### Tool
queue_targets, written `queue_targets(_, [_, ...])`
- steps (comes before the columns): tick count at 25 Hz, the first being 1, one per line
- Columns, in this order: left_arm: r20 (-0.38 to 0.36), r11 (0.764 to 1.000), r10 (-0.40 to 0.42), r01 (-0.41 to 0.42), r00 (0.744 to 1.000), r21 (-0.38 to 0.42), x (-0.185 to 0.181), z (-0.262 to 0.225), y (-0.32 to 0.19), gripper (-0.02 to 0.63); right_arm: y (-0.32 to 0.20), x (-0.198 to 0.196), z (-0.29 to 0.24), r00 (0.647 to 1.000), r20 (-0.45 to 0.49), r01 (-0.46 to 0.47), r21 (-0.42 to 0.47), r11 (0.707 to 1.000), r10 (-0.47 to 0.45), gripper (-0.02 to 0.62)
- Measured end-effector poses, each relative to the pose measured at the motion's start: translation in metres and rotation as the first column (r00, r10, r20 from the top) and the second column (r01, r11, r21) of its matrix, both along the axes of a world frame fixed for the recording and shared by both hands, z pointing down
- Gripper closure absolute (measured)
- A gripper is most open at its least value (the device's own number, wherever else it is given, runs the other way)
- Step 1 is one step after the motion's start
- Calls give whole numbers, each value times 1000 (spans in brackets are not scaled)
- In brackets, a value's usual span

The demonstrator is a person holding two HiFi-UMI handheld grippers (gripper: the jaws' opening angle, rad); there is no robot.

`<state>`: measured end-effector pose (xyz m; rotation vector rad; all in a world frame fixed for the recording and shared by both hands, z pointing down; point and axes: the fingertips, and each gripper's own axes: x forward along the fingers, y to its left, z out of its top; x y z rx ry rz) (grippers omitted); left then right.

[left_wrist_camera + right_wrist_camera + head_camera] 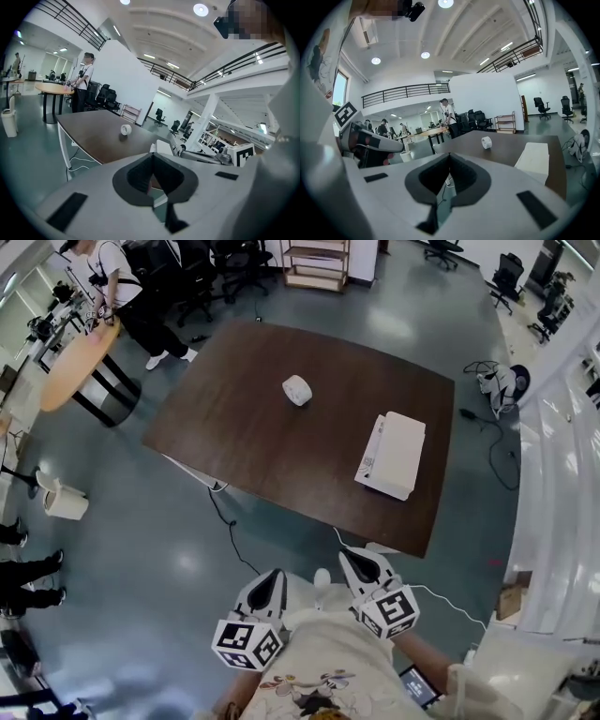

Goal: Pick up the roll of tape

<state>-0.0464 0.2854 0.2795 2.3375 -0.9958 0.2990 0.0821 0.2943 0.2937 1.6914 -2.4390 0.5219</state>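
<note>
A white roll of tape (297, 389) lies on the dark brown table (244, 442), toward its far middle; it shows small in the left gripper view (125, 130) and the right gripper view (486, 142). Both grippers hang over the floor short of the table's near edge, well apart from the roll. My left gripper (275, 579) has its jaws together with nothing between them. My right gripper (355, 562) is shut too and holds nothing. The right gripper (178, 150) also shows in the left gripper view.
A flat white box (392, 454) lies on the table's right part. Cables (228, 529) run across the floor under the near edge. A round wooden table (80, 362) with a person (127, 292) beside it stands far left, with office chairs (197, 273) behind. A white bin (66, 503) stands left.
</note>
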Motion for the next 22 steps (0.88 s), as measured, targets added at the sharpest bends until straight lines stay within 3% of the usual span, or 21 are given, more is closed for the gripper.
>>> queue_targets(10, [-9, 1000, 5, -5, 1000, -17, 11, 8, -90, 600, -83, 12, 18, 1000, -7, -29, -64, 998, 29, 589])
queue_targets(16, [-8, 997, 43, -44, 999, -70, 10, 28, -182, 600, -163, 15, 25, 997, -39, -70, -91, 993, 66, 589])
queue_targets(22, [-11, 991, 110, -111, 994, -72, 11, 32, -268, 600, -238, 20, 38, 992, -65, -115, -133, 984, 107, 589])
